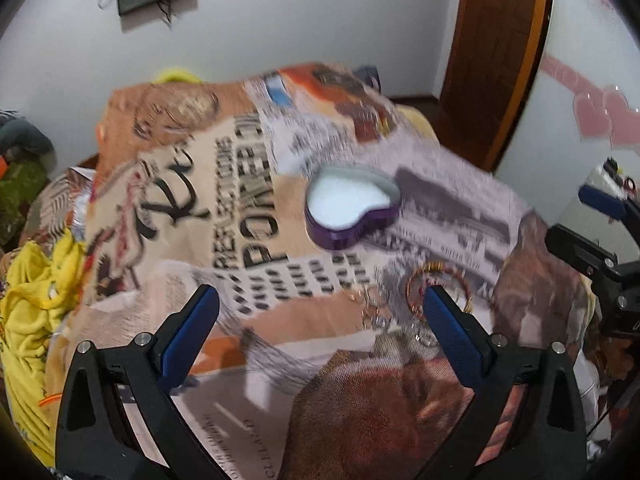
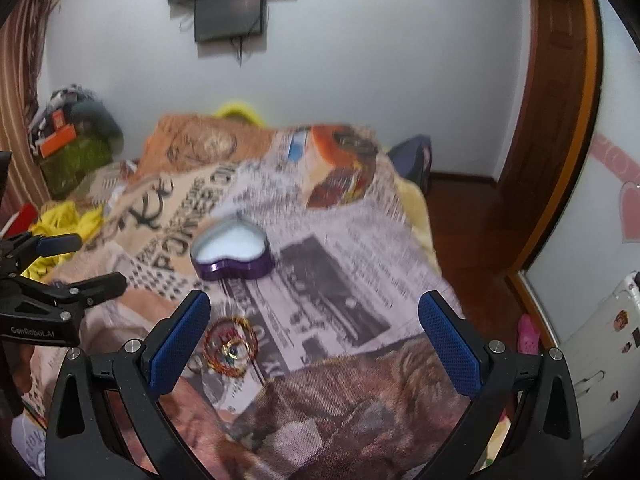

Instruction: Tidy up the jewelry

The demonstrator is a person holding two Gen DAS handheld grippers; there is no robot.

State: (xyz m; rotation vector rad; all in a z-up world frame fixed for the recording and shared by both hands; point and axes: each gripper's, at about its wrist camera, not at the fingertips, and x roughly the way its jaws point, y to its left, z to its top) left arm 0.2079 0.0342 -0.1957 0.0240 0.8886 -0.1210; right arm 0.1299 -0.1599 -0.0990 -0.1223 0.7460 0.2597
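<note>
A purple heart-shaped tin (image 1: pixel 352 210) with a white lining sits open on the printed blanket (image 1: pixel 240 200); it also shows in the right wrist view (image 2: pixel 234 254). A pile of bangles and small jewelry (image 1: pixel 436 292) lies in front of it, partly behind my left gripper's right finger; in the right wrist view the pile (image 2: pixel 230 346) lies beside the right gripper's left finger. My left gripper (image 1: pixel 322 312) is open and empty above the blanket. My right gripper (image 2: pixel 314 320) is open and empty, to the right of the jewelry.
Yellow cloth (image 1: pixel 36 292) is bunched at the blanket's left edge. A wooden door frame (image 2: pixel 560 120) and floor lie to the right. A dark screen (image 2: pixel 230 0) hangs on the white wall. Clutter (image 2: pixel 68 132) sits at far left.
</note>
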